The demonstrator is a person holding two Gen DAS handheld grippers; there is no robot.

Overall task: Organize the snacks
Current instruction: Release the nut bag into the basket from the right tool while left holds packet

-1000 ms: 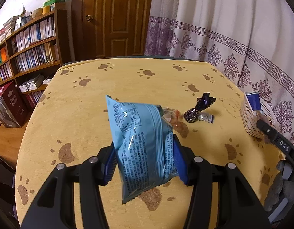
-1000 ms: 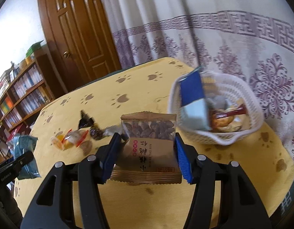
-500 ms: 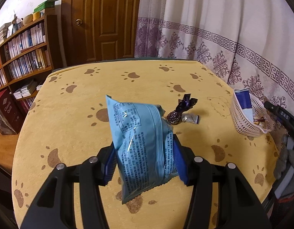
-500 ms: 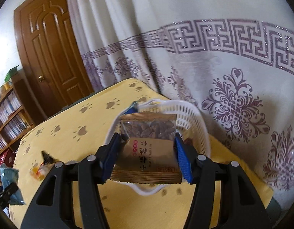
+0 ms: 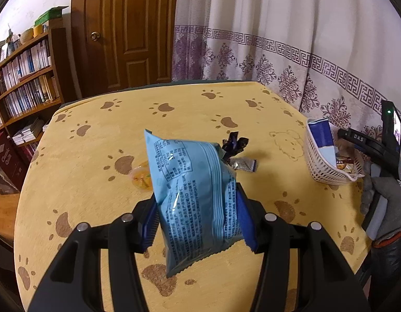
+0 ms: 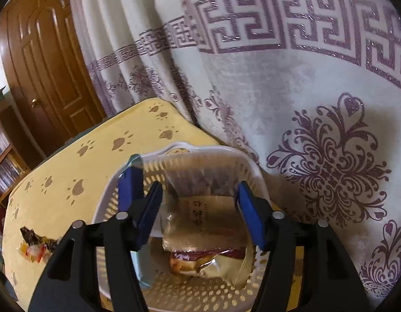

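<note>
The blue snack bag point(image 5: 195, 192) looked like glossy plastic film. The white basket point(image 6: 190, 293) was perforated plastic, the tablecloth point(image 5: 96, 161) matt woven cloth, the far door point(image 5: 127, 31) varnished wood.

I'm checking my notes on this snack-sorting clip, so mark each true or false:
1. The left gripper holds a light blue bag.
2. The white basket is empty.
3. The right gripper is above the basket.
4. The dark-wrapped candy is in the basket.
1. True. The left gripper is shut on the light blue bag, held above the table.
2. False. The white basket already holds snacks, among them a blue-and-white pack.
3. True. The right gripper is over the basket's opening.
4. False. The dark-wrapped candy lies on the table, beyond the bag and apart from the basket.
</note>
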